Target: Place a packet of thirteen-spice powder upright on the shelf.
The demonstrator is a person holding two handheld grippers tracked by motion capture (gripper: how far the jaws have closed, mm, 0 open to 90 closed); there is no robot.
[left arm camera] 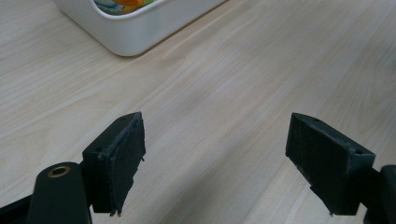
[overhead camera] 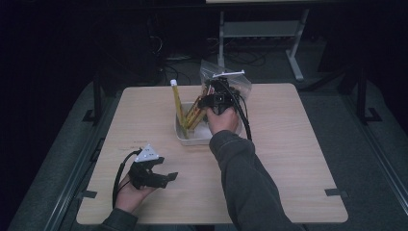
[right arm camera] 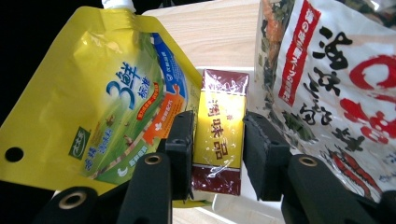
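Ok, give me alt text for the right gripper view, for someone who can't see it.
The right claw grips a small yellow-and-maroon packet between its black jaws. A yellow spouted pouch stands to its left, a clear printed snack bag to its right, over a white tray.

The high view is dim, its surroundings almost black, with the pale wooden desk (overhead camera: 288,144) lit softly from above. Both gripper views are brighter. Glare streaks the clear plastic food bag (right arm camera: 336,70), the glossy yellow spouted pouch (right arm camera: 107,93) shines, and nearby black jaws look slightly soft and blurred.
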